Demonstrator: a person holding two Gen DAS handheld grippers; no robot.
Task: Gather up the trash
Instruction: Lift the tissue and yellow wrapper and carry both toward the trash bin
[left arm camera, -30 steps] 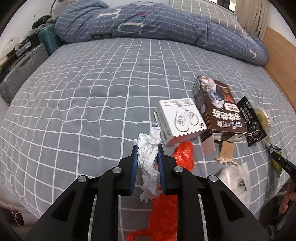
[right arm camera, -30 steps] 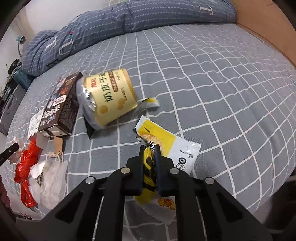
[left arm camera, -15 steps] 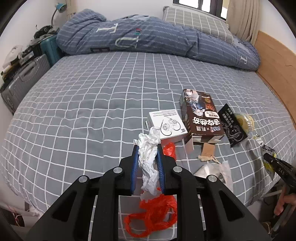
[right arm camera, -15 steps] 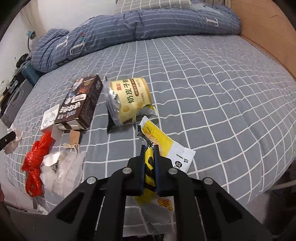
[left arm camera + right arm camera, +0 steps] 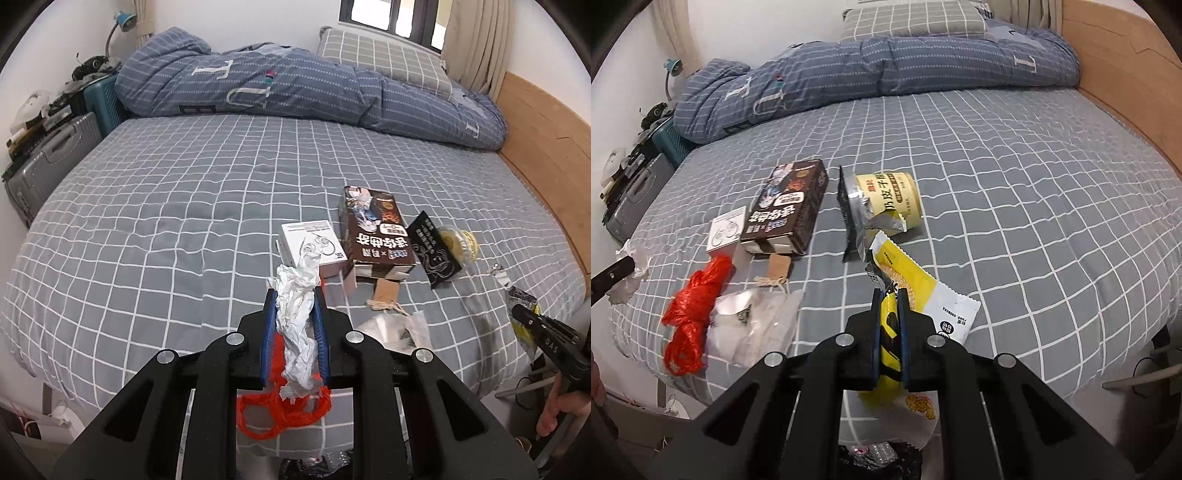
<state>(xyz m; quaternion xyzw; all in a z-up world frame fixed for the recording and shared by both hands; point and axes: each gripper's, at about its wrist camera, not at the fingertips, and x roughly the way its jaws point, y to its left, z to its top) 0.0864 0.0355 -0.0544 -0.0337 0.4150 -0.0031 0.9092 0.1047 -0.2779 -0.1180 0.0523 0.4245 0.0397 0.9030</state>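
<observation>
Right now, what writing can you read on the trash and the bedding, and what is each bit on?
"DAS": right hand-held gripper.
"T", "U": blue duvet.
"奶皮子": yellow cup; other characters too small.
Brown box: large characters, upside down and unclear.
Yellow wrapper, white box: print too small.

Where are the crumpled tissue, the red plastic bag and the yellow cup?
crumpled tissue point(image 5: 297, 317), left wrist view, its middle between the fingers.
red plastic bag point(image 5: 692, 299), right wrist view, bunched middle.
yellow cup point(image 5: 894, 197), right wrist view, printed side.
</observation>
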